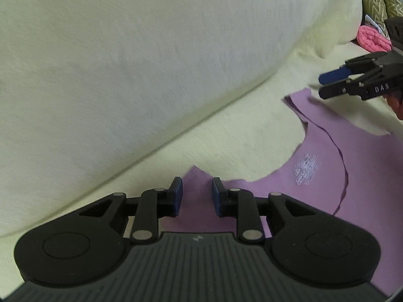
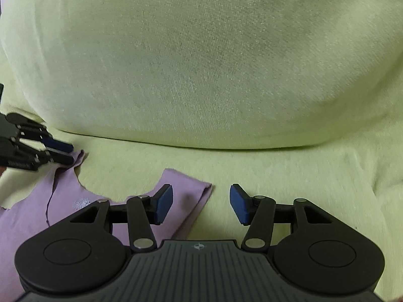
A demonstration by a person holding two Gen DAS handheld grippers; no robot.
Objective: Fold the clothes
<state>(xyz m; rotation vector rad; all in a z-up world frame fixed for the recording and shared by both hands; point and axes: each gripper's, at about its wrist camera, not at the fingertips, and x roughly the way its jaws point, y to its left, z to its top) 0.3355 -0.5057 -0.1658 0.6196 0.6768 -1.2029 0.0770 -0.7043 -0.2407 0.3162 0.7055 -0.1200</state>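
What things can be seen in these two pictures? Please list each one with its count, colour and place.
top: one, lilac, sleeveless, lying flat on the sofa seat, with a small white print near the neckline.
sofa: one, pale yellow-green; back cushion upright behind the seat.
pink cloth: one, bright pink, bunched at the far end of the seat.
patterned cushions: apparently two, olive with a pale zigzag, behind the pink cloth.
left gripper: one, black with blue pads, jaws slightly apart over one shoulder strap.
right gripper: one, black with blue pads, jaws open at the other strap's edge.
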